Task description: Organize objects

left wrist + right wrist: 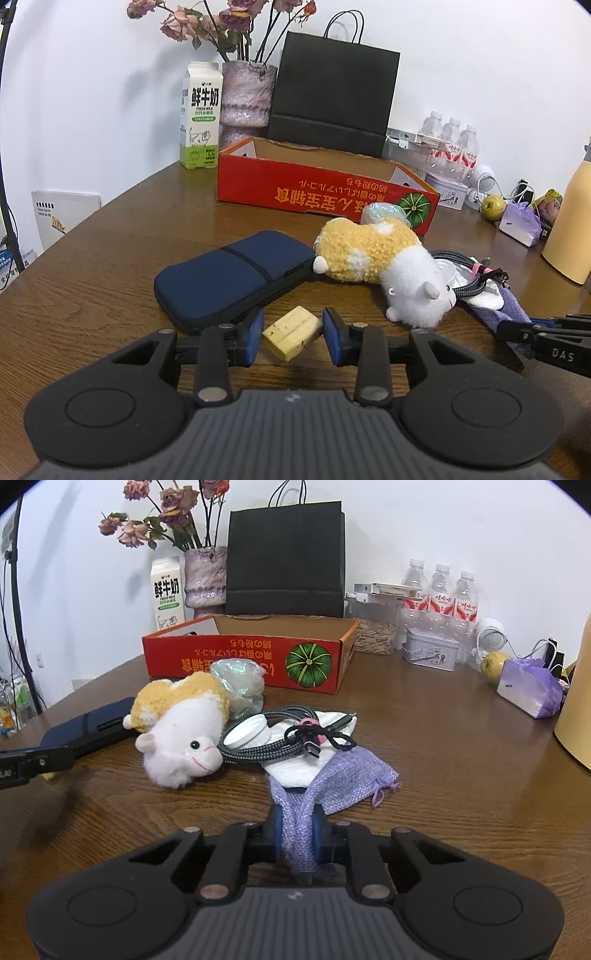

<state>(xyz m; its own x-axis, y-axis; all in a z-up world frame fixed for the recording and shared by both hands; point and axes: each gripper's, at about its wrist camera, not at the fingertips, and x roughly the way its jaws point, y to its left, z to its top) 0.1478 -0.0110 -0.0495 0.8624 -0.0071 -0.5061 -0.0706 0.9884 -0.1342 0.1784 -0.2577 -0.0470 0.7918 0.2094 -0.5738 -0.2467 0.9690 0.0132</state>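
My left gripper (293, 334) is shut on a small yellow block (291, 332), held just above the wooden table. Beyond it lie a navy pouch (232, 275) and a yellow-and-white plush toy (380, 266). My right gripper (297, 834) is shut on a corner of a purple knitted bag (340, 779), whose cloth is bunched between the blue pads. The bag lies partly over a white packet (295, 770), beside a coiled braided cable (266, 734) with a white round puck. An open red cardboard box (317, 184) (240, 657) stands behind, upside-down print on its side.
Along the wall stand a milk carton (199, 118), a vase of dried roses (247, 96), a black paper bag (332, 92), water bottles (439, 590), a tin (430, 650) and a yellow flask (569, 221). A crumpled clear wrapper (238, 681) lies against the red box.
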